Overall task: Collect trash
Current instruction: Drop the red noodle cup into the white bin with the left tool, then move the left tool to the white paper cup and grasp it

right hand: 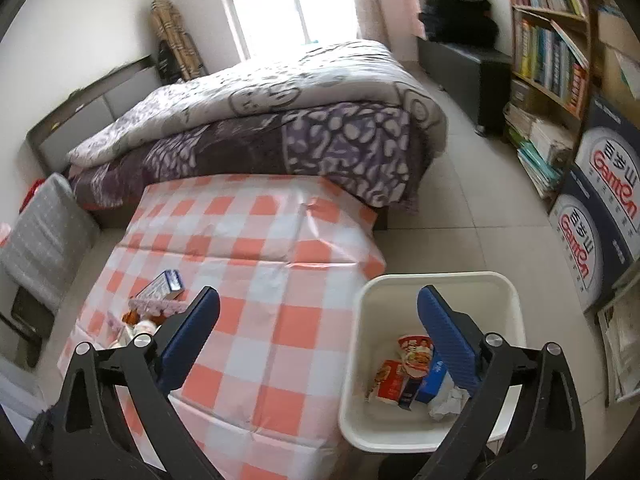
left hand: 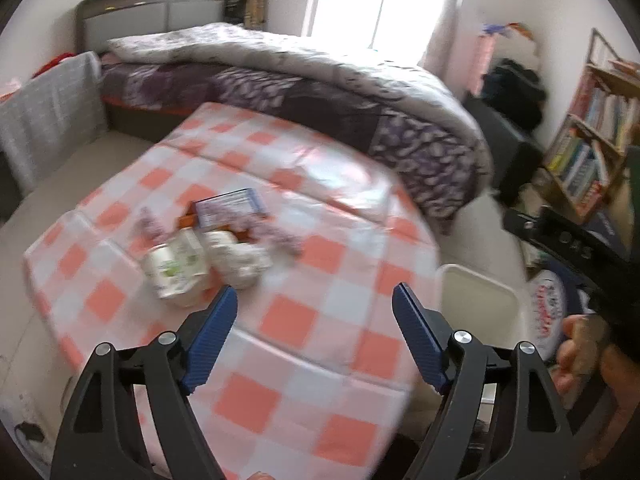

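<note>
Glossy checked tablecloth, rectangular white plastic bin, crumpled wrappers

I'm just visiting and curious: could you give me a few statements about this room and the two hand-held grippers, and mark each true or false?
1. The white bin already holds some trash. True.
2. The left hand-held gripper is clamped on a cup. False: its jaws are open with nothing between them.
3. Trash is still lying on the checked tablecloth. True: a small pile with a blue box sits there.
4. The bin stands on top of the bed. False: it stands on the floor beside the table.
5. The right hand-held gripper is open and empty. True.
</note>
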Motion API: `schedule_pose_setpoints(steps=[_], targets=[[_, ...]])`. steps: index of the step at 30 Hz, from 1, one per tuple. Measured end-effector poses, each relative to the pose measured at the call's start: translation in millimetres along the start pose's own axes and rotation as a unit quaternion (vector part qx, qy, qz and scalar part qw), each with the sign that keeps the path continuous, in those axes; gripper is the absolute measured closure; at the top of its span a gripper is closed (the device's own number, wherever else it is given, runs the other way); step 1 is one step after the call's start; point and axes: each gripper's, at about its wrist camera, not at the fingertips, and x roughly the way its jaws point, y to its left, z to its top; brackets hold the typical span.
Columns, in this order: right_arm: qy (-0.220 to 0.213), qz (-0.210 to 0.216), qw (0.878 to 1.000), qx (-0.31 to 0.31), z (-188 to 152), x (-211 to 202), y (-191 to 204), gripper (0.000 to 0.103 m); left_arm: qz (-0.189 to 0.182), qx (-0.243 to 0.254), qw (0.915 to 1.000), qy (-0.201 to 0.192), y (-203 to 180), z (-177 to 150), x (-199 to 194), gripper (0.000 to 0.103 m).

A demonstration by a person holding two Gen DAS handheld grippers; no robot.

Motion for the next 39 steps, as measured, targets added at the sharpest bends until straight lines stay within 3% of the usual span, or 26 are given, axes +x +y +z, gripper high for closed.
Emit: schedule_pose_setpoints(steps=[7,11,16,19,29,32,35,39], targets=[[0.027,-0.007,0.999,-0.027,-9,19,24,0.007,0.094,-0.045,0.9927,0.061,71,-3,30,0.024],[0.044,0.002,0.999,-0.022,-9,27,27,0.007,0.103,-0.135,0.9819,0.084,133,4,39,0.024],[0.053,0.011,0.998,-0.027,-8,33,31,0.007,0.105,-0.213,0.9676,0.086,180,9,50,0.024],[0.058,0.011,0.998,-0.024,-7,38,29,0.007,0.091,-0.243,0.9614,0.09,190,13,62,0.024],[0.077,0.011,0.997,-0.022,-5,51,32,0.007,0.077,-0.249,0.9585,0.114,168,29,114,0.025],[0.08,0.01,0.996,-0.031,-7,53,36,0.007,0.104,-0.262,0.9527,0.115,171,30,123,0.026],[0.079,0.009,0.996,-0.037,-7,53,38,0.007,0.094,-0.292,0.9438,0.123,176,28,131,0.029],[0.08,0.007,0.996,-0.04,-8,53,36,0.007,0.094,-0.285,0.9459,0.124,169,30,137,0.029]])
